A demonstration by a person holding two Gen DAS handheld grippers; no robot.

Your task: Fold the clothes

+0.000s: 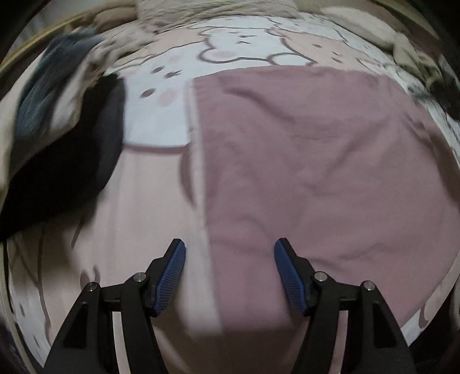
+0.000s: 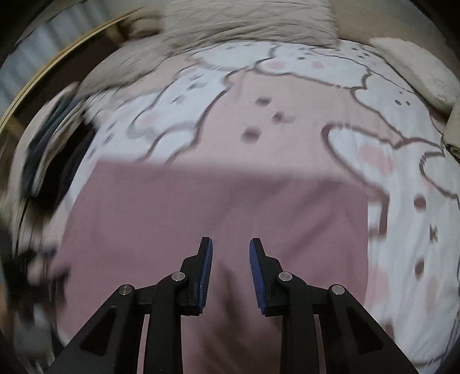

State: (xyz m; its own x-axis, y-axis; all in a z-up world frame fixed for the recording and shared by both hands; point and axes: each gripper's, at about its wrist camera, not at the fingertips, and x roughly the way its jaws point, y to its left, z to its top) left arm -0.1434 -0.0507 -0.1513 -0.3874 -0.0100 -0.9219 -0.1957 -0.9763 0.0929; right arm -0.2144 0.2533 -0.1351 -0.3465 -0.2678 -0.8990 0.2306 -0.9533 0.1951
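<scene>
Cloth of a dusty mauve colour, the garment [image 1: 316,161] to be folded, lies spread flat on the bed sheet [image 1: 149,184], its long pale hem running away from the left camera. It is probably laid out like this so that its edges can be reached and brought over one another; shallow creases still cross its surface.

The left hand-held gripper [image 1: 230,253] hangs just above the near end of that hem with its jaws wide apart and nothing between them, seemingly lined up to straddle the edge. The right hand-held gripper [image 2: 231,253] hovers over the middle of the garment [image 2: 218,207], its jaws parted more narrowly and also empty. Whether either touches the fabric cannot be told.

A heap of dark and blue clothes [image 1: 66,126] sits well apart at the left, likely waiting for their turn. A cream pillow [image 2: 247,23] lies at the head of the bed.

No brand, label or legible writing shows; the sheet [image 2: 402,172] carries only cartoon bear outlines.
</scene>
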